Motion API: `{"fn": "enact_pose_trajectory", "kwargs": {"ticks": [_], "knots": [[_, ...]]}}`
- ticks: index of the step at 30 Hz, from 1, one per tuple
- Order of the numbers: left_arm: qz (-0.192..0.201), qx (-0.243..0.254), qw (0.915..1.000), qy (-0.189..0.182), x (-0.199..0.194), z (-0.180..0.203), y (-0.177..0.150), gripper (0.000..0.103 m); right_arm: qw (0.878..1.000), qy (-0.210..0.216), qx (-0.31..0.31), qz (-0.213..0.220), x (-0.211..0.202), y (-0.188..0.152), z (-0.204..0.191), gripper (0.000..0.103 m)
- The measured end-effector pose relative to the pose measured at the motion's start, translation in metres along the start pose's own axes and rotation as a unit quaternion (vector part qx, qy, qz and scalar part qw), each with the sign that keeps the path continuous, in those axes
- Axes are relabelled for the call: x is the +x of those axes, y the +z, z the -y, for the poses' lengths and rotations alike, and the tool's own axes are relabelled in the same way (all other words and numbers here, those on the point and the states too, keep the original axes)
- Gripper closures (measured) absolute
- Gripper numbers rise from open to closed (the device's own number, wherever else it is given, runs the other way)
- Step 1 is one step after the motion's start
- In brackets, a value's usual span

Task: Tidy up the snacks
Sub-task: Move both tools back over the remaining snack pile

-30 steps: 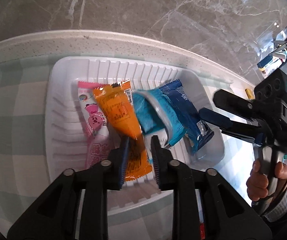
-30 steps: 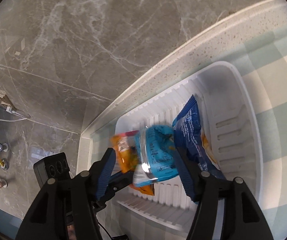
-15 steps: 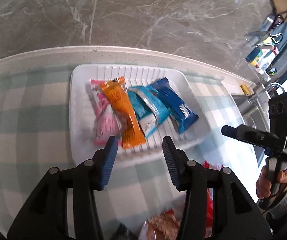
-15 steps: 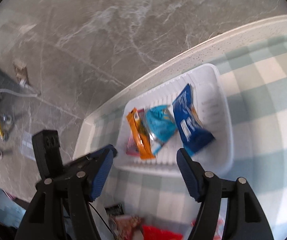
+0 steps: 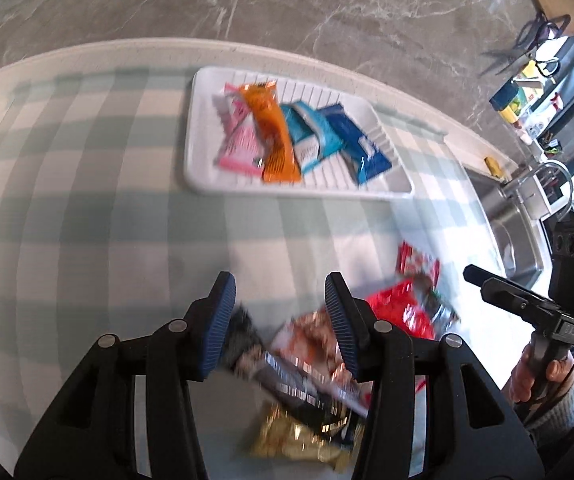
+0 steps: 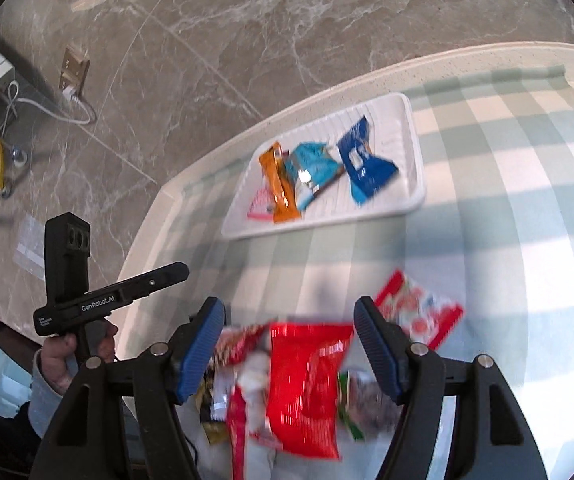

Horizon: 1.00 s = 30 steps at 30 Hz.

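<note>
surface: checked tablecloth [image 5: 87, 220] | on it: white tray [image 5: 199, 168]; loose snack packets [image 6: 307, 380], blurred, perhaps five

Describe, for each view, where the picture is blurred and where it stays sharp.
Left wrist view: loose snack pile smeared by motion, white tray soft, left claw crisp. Right wrist view: red packet streaked, right claw sharp, fisheye bends the counter edge.

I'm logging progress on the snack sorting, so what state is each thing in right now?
white tray: holds four packets, laid side by side.
orange packet: flat in the tray.
dark blue packet: flat in the tray.
loose snack pile: still on the checked cloth.
left gripper: open, empty.
right gripper: open, empty.
</note>
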<state>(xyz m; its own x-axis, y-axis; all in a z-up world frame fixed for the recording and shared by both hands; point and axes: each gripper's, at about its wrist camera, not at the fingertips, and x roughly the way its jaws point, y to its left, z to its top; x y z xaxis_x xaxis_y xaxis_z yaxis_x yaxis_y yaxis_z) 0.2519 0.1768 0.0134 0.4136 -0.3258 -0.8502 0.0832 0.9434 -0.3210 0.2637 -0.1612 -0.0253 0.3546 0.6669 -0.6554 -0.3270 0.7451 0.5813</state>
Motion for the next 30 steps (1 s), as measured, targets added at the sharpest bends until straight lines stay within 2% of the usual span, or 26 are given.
{"fn": "enact_pose_trajectory", "kwargs": {"ticks": [5,15,30], "knots": [[-0.011,-0.011,0.9998,0.009,-0.006,-0.003,-0.03,0.058,1.0,-0.011,-0.013,-0.003,-0.005,-0.021,-0.007,0.032],[-0.038,-0.037,0.9985,0.018,-0.001,-0.006,-0.068,0.058,0.999,-0.02,-0.023,-0.01,-0.009,-0.047,-0.017,0.032],[-0.057,-0.055,0.9966,0.023,0.008,-0.012,-0.086,0.058,0.998,-0.044,-0.043,-0.018,-0.004,-0.061,-0.027,0.031]]}}
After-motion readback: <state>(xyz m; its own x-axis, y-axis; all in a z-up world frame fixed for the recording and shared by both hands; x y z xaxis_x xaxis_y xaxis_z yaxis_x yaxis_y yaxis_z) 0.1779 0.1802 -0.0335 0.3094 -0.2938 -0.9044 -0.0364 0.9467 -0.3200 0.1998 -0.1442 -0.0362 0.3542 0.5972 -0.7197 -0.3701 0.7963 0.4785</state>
